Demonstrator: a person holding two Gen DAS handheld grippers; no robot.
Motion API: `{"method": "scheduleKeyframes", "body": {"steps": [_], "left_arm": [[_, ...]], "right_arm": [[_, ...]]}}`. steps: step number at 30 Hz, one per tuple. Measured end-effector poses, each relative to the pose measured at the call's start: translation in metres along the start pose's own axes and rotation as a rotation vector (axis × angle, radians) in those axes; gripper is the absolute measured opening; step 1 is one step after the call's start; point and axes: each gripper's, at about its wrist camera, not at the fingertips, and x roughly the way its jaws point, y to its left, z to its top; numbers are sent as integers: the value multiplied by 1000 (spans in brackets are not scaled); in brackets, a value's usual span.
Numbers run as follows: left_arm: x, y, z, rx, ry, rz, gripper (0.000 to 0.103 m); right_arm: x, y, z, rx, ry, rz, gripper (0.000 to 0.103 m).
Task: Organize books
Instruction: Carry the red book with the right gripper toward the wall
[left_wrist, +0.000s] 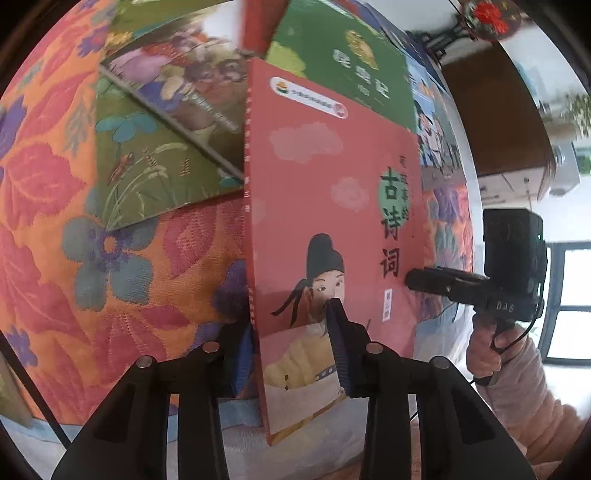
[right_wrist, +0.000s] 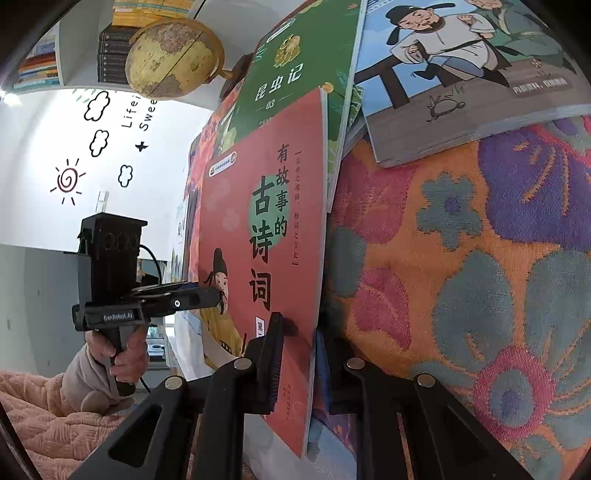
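Red book (left_wrist: 332, 206) stands upright, both the left gripper (left_wrist: 291, 350) and right gripper (right_wrist: 295, 365) clamped on its edges, angled downward.

A home room, likely a child's bedroom or reading corner — picture books (right_wrist: 461, 74) are lying scattered on a floral woven bedspread (right_wrist: 480, 258). A globe (right_wrist: 173, 59) is sitting on a white shelf holding stacked books (right_wrist: 110, 51) at far left, above cloud-and-sun wall stickers (right_wrist: 98, 144). A peach quilted blanket (right_wrist: 48, 417) is lying near left — a window (left_wrist: 569, 302) is glowing at right.
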Motion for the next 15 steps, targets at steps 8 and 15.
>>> {"method": "scheduleKeyframes", "body": {"steps": [8, 15], "left_arm": [[4, -28, 2, 66, 28, 119, 24], [16, -43, 3, 137, 35, 263, 36]], "right_arm": [[-1, 14, -5, 12, -23, -103, 15], [2, 29, -7, -7, -35, -178, 18]]}}
